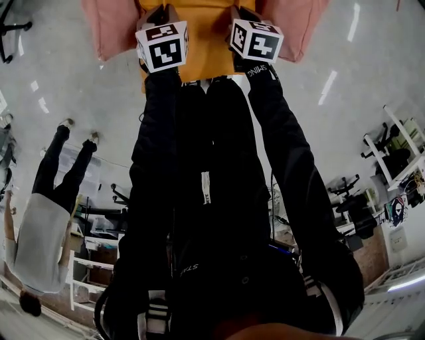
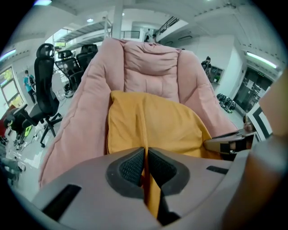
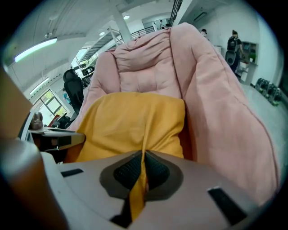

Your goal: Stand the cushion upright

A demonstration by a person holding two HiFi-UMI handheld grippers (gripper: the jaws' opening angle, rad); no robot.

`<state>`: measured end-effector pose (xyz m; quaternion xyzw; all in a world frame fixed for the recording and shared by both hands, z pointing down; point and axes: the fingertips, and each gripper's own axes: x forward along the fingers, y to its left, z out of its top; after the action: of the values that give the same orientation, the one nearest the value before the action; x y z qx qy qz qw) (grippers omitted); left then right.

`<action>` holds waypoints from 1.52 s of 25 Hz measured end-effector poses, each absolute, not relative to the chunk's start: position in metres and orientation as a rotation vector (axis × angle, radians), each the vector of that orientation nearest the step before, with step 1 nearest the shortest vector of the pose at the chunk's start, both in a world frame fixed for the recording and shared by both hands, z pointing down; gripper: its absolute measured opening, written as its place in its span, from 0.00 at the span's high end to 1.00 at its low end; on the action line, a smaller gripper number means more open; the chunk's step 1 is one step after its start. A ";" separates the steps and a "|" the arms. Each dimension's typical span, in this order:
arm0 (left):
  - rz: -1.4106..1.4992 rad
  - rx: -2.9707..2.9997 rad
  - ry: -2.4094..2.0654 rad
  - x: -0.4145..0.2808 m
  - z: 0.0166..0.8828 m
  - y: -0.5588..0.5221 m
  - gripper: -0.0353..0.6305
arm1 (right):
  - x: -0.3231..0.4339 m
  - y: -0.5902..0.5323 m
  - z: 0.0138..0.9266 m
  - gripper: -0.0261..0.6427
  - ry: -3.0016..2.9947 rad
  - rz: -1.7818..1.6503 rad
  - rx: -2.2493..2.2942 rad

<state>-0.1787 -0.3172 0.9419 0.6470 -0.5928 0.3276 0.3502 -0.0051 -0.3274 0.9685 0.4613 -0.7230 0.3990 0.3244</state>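
Observation:
An orange cushion (image 2: pixel 153 121) lies in the seat of a big pink padded chair (image 2: pixel 148 72). My left gripper (image 2: pixel 145 164) is shut on a fold of the cushion's near edge, and orange fabric runs between its black pads. In the right gripper view the cushion (image 3: pixel 135 121) fills the seat of the chair (image 3: pixel 225 117), and my right gripper (image 3: pixel 143 173) is shut on another fold of that edge. The head view shows both marker cubes side by side, with the left gripper (image 1: pixel 163 16) and right gripper (image 1: pixel 249 16) reaching into the cushion (image 1: pixel 206 46). There the jaws themselves are hidden.
Black office chairs (image 2: pixel 45 85) stand left of the pink chair. A person in a grey top (image 1: pixel 46 226) stands on the floor at the left. White shelving (image 1: pixel 392 159) and desks line the right side. My own dark trousers (image 1: pixel 219 199) fill the middle of the head view.

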 end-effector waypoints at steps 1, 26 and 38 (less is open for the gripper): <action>0.836 1.673 -1.540 -0.181 0.937 -0.314 0.92 | -0.007 -0.324 0.964 0.93 -1.897 1.046 1.214; 0.506 1.828 -1.813 -0.189 0.658 -0.434 0.93 | -0.011 -0.454 0.663 0.93 -2.176 0.718 1.451; 0.389 1.960 -1.836 -0.219 0.598 -0.607 0.93 | -0.039 -0.616 0.596 0.93 -2.184 0.571 1.628</action>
<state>-0.2188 -0.6066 0.5982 0.7059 -0.6611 0.1402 0.2124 -0.0391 -0.6164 0.5957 0.5754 -0.7723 0.2019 0.1781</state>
